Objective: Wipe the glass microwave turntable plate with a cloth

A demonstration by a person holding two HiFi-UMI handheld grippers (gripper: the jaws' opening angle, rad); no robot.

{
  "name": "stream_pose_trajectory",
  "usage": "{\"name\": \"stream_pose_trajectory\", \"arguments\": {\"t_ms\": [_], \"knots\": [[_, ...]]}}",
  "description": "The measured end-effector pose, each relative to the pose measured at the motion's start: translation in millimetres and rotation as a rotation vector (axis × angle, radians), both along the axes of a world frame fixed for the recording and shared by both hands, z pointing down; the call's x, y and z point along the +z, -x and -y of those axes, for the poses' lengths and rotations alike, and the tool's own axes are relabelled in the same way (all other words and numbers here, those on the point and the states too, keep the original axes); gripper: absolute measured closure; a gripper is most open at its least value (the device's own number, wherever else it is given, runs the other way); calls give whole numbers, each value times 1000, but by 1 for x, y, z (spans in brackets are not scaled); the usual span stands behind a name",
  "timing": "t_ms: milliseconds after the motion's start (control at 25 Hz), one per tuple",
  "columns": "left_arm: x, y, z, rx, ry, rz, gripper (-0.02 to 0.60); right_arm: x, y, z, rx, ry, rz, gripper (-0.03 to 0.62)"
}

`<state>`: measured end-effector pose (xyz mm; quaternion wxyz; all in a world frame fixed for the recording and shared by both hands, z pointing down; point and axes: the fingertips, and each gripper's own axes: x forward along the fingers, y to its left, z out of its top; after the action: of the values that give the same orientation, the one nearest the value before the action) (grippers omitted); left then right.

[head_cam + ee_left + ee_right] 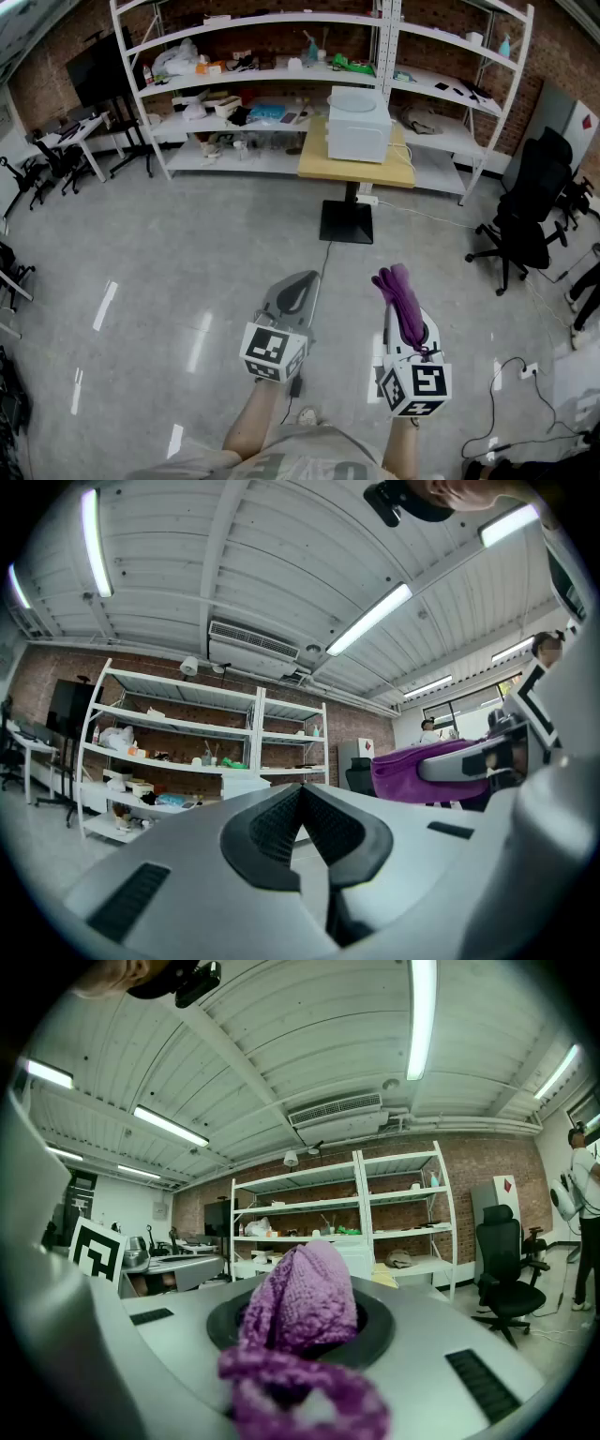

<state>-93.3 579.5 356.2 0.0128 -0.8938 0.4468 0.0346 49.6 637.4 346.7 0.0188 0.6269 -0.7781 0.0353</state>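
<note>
The left claw (298,284) hangs over the grey floor (187,244), well short of the white microwave (358,131) and slightly to its left in the head view. Only the left gripper view shows its state: the two ribbed pads (272,822) meet tip to tip with nothing between them.

The right claw (410,326) is just beside the left one and equally far from the microwave. It is clamped on a purple knitted cloth (401,292). From above, the cloth shows only as a bunched tuft sticking out ahead of the jaws. The right gripper view shows more: the cloth fills the gap between the pads, and a loose fold flops back toward the camera.

The microwave stands on a wooden surface (319,161) in front of white shelving (234,80). A pale round disc (359,100) lies on top of the microwave, and whether it is the glass plate cannot be told. Only the head view shows it plainly.

A black office chair (525,220) stands well to the right of the microwave. The right gripper view shows a person (583,1194) standing beyond that chair
</note>
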Motion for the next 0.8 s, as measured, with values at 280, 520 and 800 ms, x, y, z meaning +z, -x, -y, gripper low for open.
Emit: {"name": "stream_pose_trajectory", "arguments": {"t_ms": [280,520,800], "knots": [[11,27,22,-55,24,10,580,10,15,10,-14,-1,-10,540],[7,37,24,-61,5,5,580,22,23,13,-22,14,-2,540],[12,41,42,-62,23,-7,580,32,18,35,-1,27,-39,540]]}}
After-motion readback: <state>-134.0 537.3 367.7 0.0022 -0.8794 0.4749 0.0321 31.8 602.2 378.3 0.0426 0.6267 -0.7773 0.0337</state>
